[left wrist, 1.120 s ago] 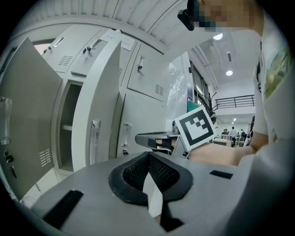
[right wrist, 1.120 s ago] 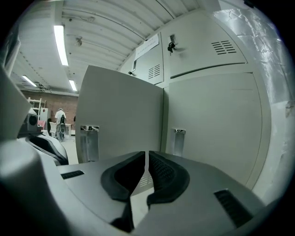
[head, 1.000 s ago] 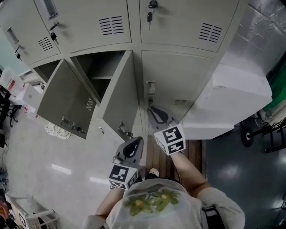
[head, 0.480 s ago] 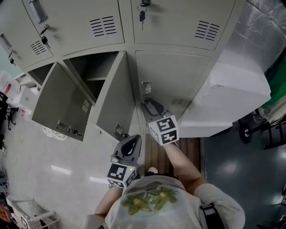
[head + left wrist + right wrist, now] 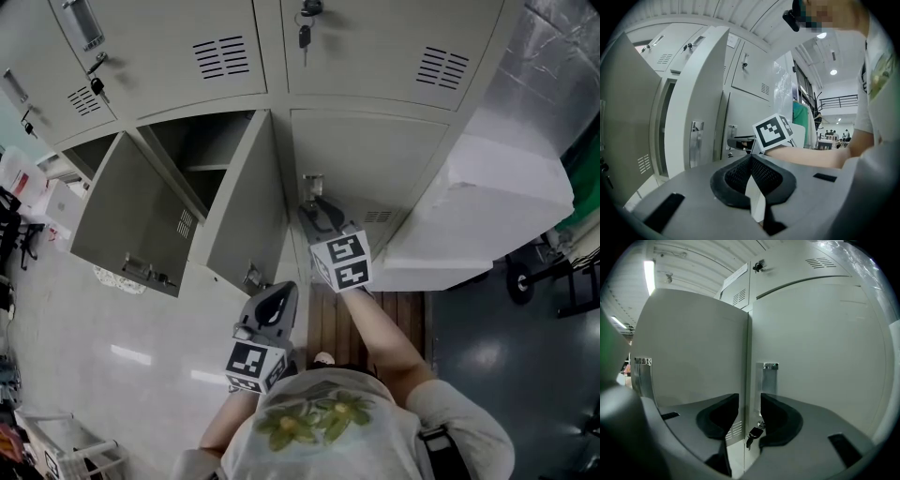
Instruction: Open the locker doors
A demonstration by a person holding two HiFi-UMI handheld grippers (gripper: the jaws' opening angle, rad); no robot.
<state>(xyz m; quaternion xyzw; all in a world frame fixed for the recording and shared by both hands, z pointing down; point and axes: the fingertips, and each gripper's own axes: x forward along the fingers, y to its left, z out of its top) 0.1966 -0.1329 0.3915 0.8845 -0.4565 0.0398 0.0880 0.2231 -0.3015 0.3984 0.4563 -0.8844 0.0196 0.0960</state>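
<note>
**Sam:** Where is the right claw point(image 5: 319, 214)?

**Mia:** Just in front of the small shiny metal handle plate point(image 5: 769, 378). That plate sits on the tall grey metal locker door point(image 5: 384, 169), which is shut. The claw's two black sides have just been opening. Now they stand apart and squeeze nothing. The door's edge beside the handle plate shows in the gap.

**Sam:** What hangs under the handle plate?

**Mia:** A little dark key point(image 5: 753, 433).

**Sam:** And the left claw point(image 5: 275, 305)?

**Mia:** Well below the handle plate in the head view, close to the person point(image 5: 328, 422). Its tips are pressed together and hold nothing.

**Sam:** Are other doors open?

**Mia:** Yes. Left of the handle plate, a grey metal door point(image 5: 246, 211) swings out. Further left, another grey door point(image 5: 131, 220) does too. Above the handle plate, the top grey lockers point(image 5: 375, 47) are shut.
</note>
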